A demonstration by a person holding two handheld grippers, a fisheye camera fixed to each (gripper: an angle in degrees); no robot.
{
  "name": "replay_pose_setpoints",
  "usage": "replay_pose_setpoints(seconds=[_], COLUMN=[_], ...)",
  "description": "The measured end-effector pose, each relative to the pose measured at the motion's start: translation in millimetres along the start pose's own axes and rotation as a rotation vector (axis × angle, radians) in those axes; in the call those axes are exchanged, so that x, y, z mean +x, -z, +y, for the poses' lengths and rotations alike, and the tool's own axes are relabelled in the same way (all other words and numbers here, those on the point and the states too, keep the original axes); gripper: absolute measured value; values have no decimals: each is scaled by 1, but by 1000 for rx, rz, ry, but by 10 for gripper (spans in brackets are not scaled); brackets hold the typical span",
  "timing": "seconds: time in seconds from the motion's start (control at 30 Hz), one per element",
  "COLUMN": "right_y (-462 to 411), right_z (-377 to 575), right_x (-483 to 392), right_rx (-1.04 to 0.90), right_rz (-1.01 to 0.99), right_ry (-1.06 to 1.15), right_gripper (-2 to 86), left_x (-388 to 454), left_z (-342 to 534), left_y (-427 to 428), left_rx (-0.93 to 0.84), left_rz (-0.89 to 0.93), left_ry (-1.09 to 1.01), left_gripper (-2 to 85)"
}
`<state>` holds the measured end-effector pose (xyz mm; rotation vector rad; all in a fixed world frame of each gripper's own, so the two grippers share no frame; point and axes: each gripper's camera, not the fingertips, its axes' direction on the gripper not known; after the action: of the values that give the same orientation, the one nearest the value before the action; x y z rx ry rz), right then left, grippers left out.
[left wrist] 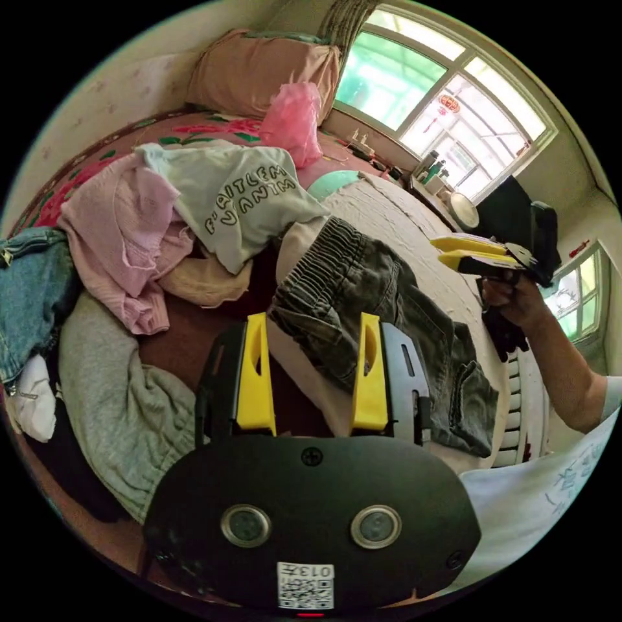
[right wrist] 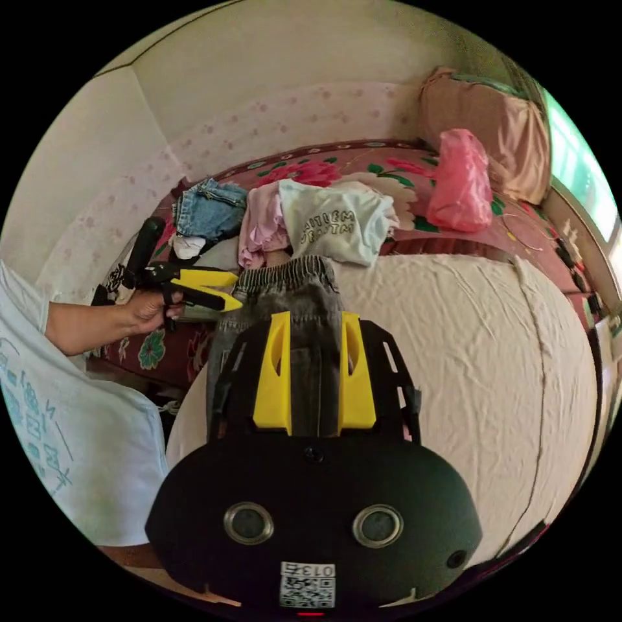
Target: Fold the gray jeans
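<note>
Left gripper view. The left hand-held gripper [left wrist: 314, 376], its yellow jaws standing wide apart and holding nothing, is hovering just short of the gray denim jeans with the gathered elastic waistband [left wrist: 382, 317], which are lying crumpled on the cream quilted bed cover [left wrist: 402, 214] ahead of the jaws. Beyond the jeans, the right hand-held gripper [left wrist: 476, 253] is being held raised in a hand [left wrist: 512, 298], forearm level; its jaws are nearly together and empty. The jeans should probably be spread flat before any crease is made.

Right gripper view. The right hand-held gripper [right wrist: 314, 363], jaws parted and empty, is pointing along the jeans [right wrist: 291, 291] toward the waistband. To its left, the left hand-held gripper [right wrist: 207, 288] is hanging near the waistband corner, so taking both waistband corners looks the soundest start.
</note>
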<state>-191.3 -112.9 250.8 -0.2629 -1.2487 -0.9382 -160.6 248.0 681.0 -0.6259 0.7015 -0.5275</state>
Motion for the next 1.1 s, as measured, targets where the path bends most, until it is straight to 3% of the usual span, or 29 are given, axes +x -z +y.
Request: replay_pose_setpoints(seconds=[0.13, 0.3, 0.43, 0.57, 0.77, 0.9, 1.1], right_y=[-47, -98, -100, -63, 74, 169, 236], right_z=[-59, -90, -91, -77, 3, 104, 256], right_x=[28, 23, 9, -34, -83, -117, -168], right_rx=[-170, -361, -393, -301, 73, 230, 187], right_rz=[-163, -136, -96, 11, 116, 199, 350], right_ry=[-20, 43, 93, 299, 435, 391, 146], right_gripper=[114, 120, 93, 76, 73, 70, 67], left_x=[-36, -45, -34, 6, 97, 176, 312], left_z=[-12, -16, -9, 5, 54, 89, 173], left_y=[-20, -35, -25, 7, 61, 73, 17], left_rx=[-17, -77, -38, 37, 150, 126, -56], left_rz=[110, 112, 60, 24, 110, 214, 425], left_ry=[74, 48, 29, -45, -305, -550, -998], left_gripper=[178, 152, 90, 66, 59, 57, 56])
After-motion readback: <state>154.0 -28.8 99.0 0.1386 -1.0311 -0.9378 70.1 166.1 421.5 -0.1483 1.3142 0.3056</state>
